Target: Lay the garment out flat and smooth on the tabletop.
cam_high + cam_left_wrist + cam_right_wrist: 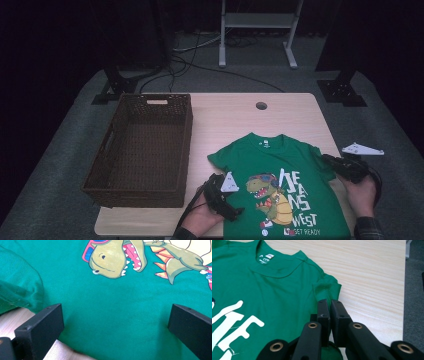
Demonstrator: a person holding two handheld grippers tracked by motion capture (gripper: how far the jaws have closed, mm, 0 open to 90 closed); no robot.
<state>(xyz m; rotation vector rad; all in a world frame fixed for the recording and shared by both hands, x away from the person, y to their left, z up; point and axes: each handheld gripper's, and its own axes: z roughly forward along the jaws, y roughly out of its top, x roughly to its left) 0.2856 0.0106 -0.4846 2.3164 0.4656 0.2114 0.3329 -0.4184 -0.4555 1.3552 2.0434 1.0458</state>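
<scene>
A green T-shirt (280,175) with a dinosaur print lies flat, front up, on the right half of the wooden table (235,115). My left gripper (231,199) rests at the shirt's left side near the hem. In the left gripper view its jaws stand wide open over the green cloth (112,305), just below the dinosaur's head (112,260), with nothing pinched. My right gripper (329,161) is at the shirt's right sleeve. In the right gripper view it (329,303) is shut on the puckered edge of that sleeve (325,288), with green cloth showing under the jaws.
A dark brown wicker basket (110,150) with nothing in it stands on the table's left half. Bare wood with a cable hole (261,105) lies beyond the shirt's collar. The table's right edge (404,290) runs close to my right gripper. A white metal stand (257,30) is on the floor behind.
</scene>
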